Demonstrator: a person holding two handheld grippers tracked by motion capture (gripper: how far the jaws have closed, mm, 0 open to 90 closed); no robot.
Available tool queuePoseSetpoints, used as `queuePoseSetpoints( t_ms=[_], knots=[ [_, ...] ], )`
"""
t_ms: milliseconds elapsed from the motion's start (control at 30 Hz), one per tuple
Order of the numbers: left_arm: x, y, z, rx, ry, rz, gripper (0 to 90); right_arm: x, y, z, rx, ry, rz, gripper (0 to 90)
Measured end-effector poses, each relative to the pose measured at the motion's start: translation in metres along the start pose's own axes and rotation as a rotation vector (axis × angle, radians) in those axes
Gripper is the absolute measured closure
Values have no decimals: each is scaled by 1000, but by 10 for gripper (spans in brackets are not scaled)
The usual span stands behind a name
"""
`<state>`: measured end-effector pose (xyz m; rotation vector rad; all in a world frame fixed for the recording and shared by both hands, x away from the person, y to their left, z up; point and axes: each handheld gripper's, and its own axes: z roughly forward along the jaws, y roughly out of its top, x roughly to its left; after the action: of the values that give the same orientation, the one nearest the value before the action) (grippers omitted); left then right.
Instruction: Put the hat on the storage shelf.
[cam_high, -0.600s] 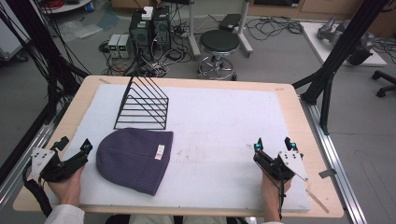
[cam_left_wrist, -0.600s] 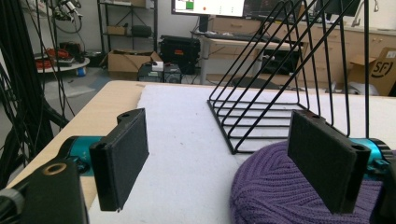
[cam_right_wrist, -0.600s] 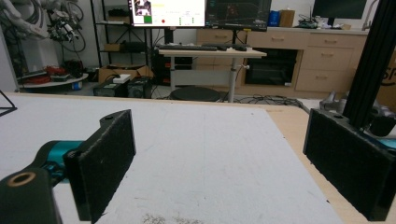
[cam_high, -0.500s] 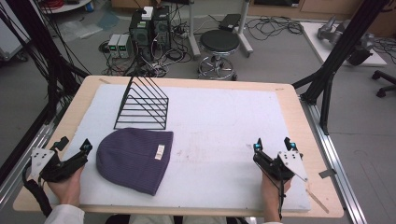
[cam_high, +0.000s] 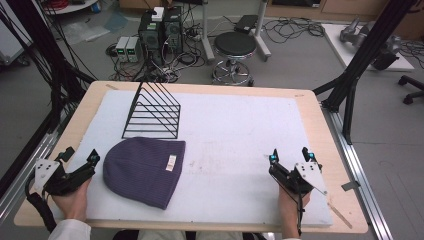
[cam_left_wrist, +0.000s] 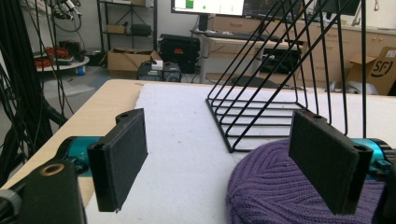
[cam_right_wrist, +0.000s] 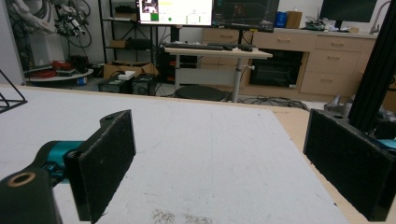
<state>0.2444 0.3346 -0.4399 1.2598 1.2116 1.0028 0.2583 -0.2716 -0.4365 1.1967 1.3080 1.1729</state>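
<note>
Left gripper (cam_high: 80, 159): my jaws stand wide apart and hold nothing. In the left gripper view (cam_left_wrist: 224, 161) the right pad (cam_left_wrist: 322, 161) stands in front of the purple beanie's edge; I cannot tell if it touches the knit. The left pad (cam_left_wrist: 122, 158) is over the bare white mat (cam_high: 235, 135).

Left hand (cam_high: 72, 200): it comes in from the near-left corner of the table (cam_high: 310, 102). The gripper lies low and points to the right and a little away from me, toward the beanie.

Right gripper (cam_high: 289, 156): my jaws are released and wide open, empty. In the right gripper view (cam_right_wrist: 219, 165) both pads hang over the bare mat, near its right edge.

Right hand (cam_high: 290, 205): it comes in from the near-right side, and the gripper points straight away from me, well apart from the beanie.

Purple beanie (cam_high: 145, 170): it lies flat on the near-left part of the mat, just beside my left gripper. Its long axis runs from far-left to near-right. The rounded crown points to my left gripper, the open cuff is at the right side, and a small light label (cam_high: 171, 162) sits near the cuff.

Black wire rack (cam_high: 152, 112): it stands upright just behind the beanie, on the far-left part of the mat, and its front bar is very near the knit.
</note>
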Motion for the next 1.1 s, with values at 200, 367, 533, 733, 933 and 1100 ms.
queuePoseSetpoints(
  t_ms=[200,367,533,733,933,1100],
  knots=[
    [1,0,0,14,-5,-13,197,1,0,0,1,4,2,84],
    [-1,3,-1,43,-1,-25,197,1,0,0,0,7,0,84],
    [-1,7,-5,58,3,-40,200,1,0,-1,1,9,6,84],
    [-4,18,-7,123,26,-8,196,2,1,0,3,8,3,84],
    [-8,24,-8,143,16,6,196,3,0,1,17,11,-34,84],
    [-10,25,-7,178,8,-13,196,3,0,1,19,12,-30,84]
  ],
)
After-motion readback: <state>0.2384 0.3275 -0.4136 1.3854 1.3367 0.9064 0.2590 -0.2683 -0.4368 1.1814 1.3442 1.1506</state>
